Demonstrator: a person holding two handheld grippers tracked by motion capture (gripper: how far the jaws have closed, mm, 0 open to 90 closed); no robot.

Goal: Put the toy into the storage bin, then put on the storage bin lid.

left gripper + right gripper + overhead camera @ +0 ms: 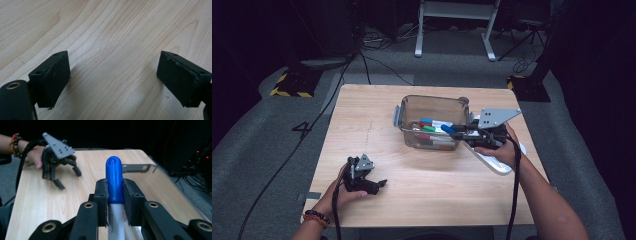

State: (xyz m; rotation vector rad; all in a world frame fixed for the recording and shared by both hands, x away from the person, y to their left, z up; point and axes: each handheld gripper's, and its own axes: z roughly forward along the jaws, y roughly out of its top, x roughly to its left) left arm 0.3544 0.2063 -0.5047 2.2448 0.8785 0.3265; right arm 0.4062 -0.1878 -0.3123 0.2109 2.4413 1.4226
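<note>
High view has the right gripper (pixel 455 131) pinching a blue-capped marker (pixel 447 129) over the bin's (pixel 404 107) right side, several markers lying inside, so sorting looks underway, while the left gripper (pixel 379 185) rests spread and empty near left.

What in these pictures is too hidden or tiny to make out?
- Print on the blue-capped marker: right gripper view, blurred and partly covered by the right claw.
- Markers low in the clear bin: high view, too small, overlapping.
- White lid: high view, mostly under the hand.
- Left claw: left gripper view, its body cut off by the bottom edge.
</note>
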